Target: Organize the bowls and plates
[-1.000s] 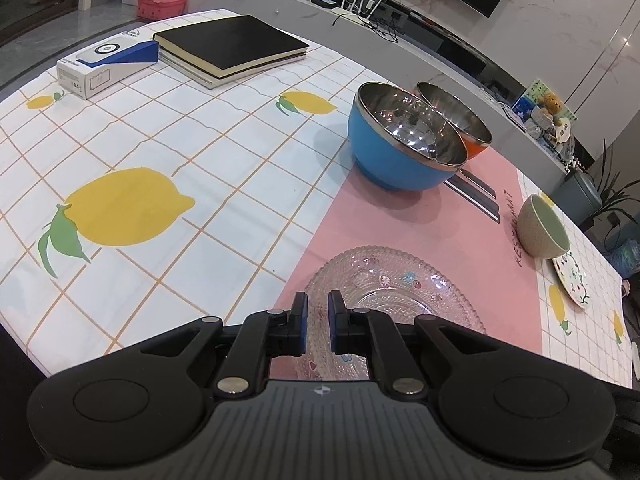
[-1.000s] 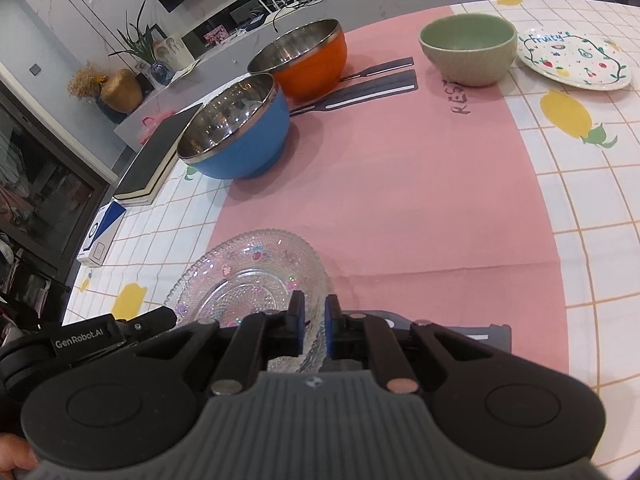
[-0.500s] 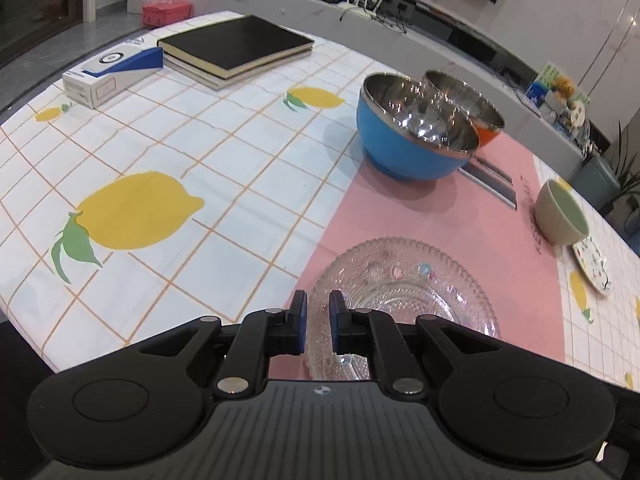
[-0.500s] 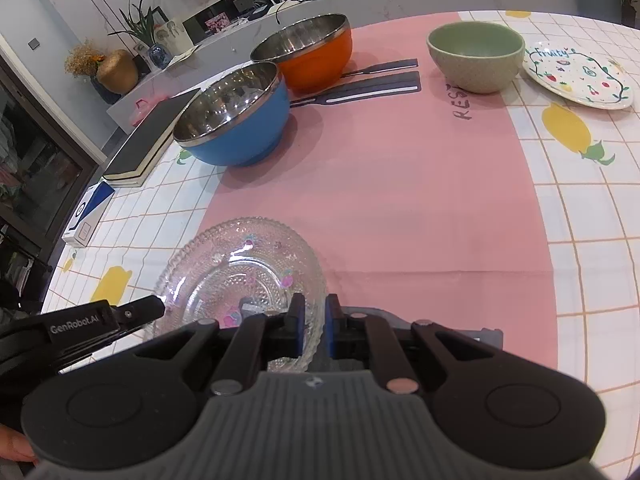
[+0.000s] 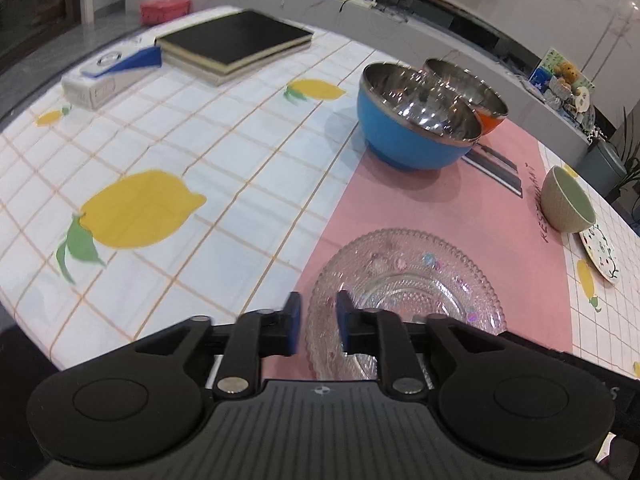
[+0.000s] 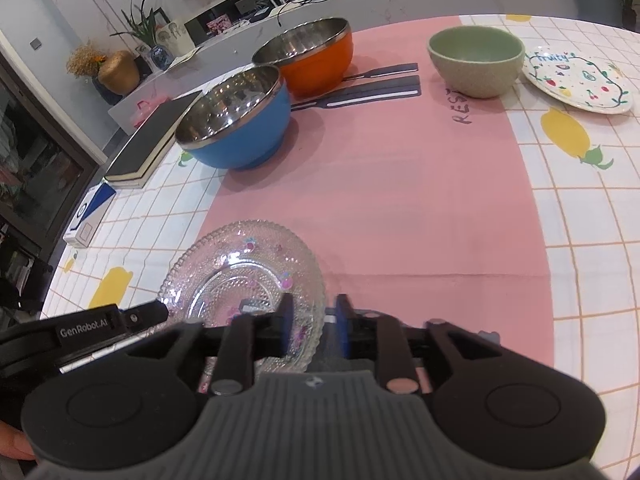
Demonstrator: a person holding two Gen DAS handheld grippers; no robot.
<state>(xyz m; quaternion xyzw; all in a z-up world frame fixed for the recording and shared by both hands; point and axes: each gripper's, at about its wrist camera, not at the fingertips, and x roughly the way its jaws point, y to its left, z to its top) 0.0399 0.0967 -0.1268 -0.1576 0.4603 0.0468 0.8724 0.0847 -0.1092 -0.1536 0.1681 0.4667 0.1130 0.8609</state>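
Both grippers sit low at the near edge of the table [image 5: 248, 148], one on either side of the glass plate [image 5: 404, 280]. The left gripper [image 5: 317, 322] has its blue-padded fingers parted a little, and the plate's beaded left rim lies in the gap between them, with space showing on both sides, so nothing is clamped. The right gripper [image 6: 310, 328] is the same story: fingers a little apart, straddling the plate's right rim without pinching it. From the right wrist view the plate [image 6: 244, 280] rests flat on the near end of the pink placemat [image 6: 380, 184], with the left gripper's black body poking in at its left edge. Further back, the blue bowl [image 5: 416, 128] stands on the mat's far left corner, and the orange bowl [image 6: 306, 56] sits just behind it, rims close together. Off to the right, the green bowl [image 6: 476, 60] is upright at the mat's edge, and just beside it lies the fruit-painted plate [image 6: 576, 80] on the lemon-print cloth. A black notebook [image 5: 236, 42] and a blue-and-white box [image 5: 110, 76] lie at the far left.
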